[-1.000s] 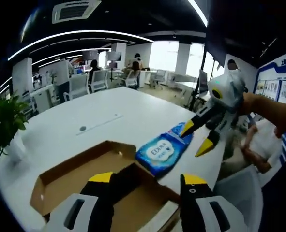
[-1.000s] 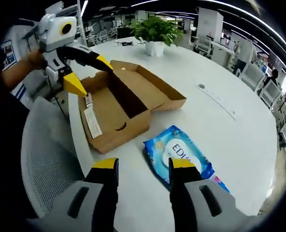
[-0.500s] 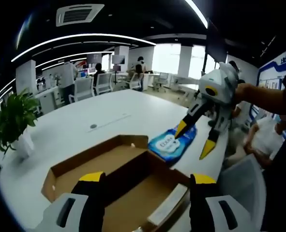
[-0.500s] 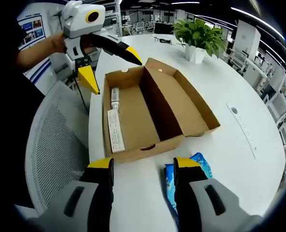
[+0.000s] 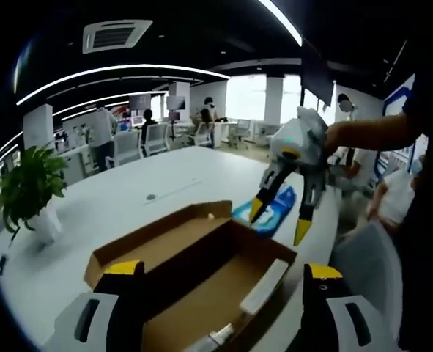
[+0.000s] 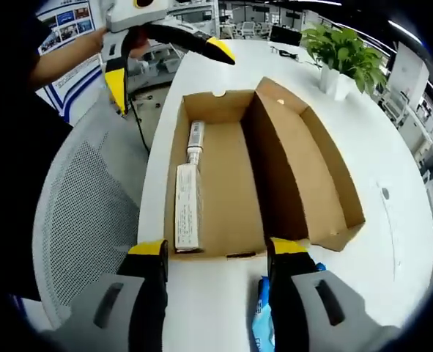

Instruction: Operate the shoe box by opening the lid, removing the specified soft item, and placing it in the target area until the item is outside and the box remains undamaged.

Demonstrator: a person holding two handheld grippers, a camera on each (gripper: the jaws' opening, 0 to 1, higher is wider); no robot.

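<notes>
I see the shoe box point(image 6: 253, 176) open on the white surface point(image 6: 392, 169), wet wipes pack point(image 5: 269, 209) beside it; my left claw point(image 5: 223, 275) and right claw point(image 6: 216, 249) both spread, empty.

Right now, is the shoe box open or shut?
Open. The shoe box has its lid folded back, so you can see inside.

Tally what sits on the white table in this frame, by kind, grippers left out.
Open cardboard shoe box: 1
Long white carton lying in the box: 1
Blue wipes pack: 1
Potted plant: 1
Total: 4
</notes>
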